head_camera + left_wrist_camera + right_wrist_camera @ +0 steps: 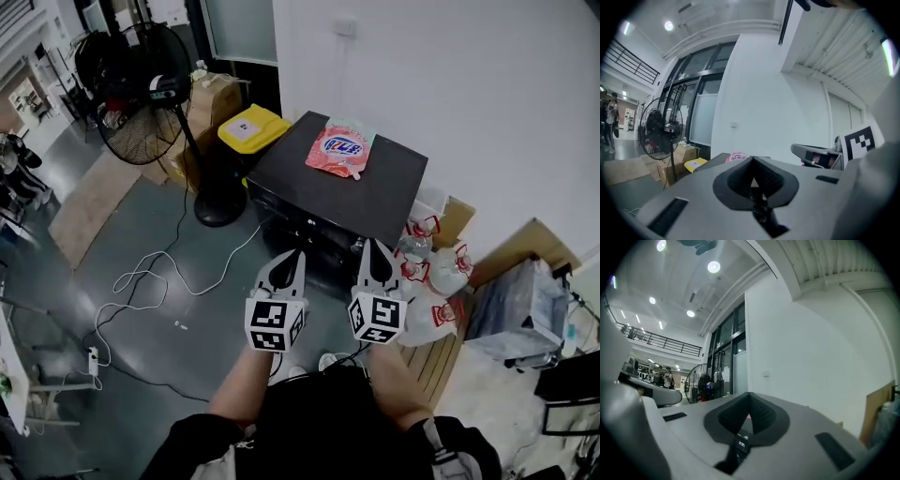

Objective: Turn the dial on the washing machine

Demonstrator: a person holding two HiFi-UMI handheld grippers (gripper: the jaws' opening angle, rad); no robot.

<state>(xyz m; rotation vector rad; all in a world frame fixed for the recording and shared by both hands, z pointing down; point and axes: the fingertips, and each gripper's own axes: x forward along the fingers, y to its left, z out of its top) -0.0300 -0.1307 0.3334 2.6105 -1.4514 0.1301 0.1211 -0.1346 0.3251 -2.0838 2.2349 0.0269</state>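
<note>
Left claw [294, 260] and right claw [373, 253] side by side at 6 o'clock of head view, both pointing toward 12. Left jaws closed tip to tip, nothing between. Right jaws closed too, empty. Black washing machine [349, 192] at 12 o'clock of claws, near, untouched. Dial not made out on dark front. Pink pouch [340, 148] lies on lid. Yellow box [251, 127] at machine's 10 o'clock; fan [142, 92] beyond.

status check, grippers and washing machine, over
Left gripper shut, empty; right gripper shut, empty. Both short of the washing machine, dial not made out. Pouch lies on its top.
</note>
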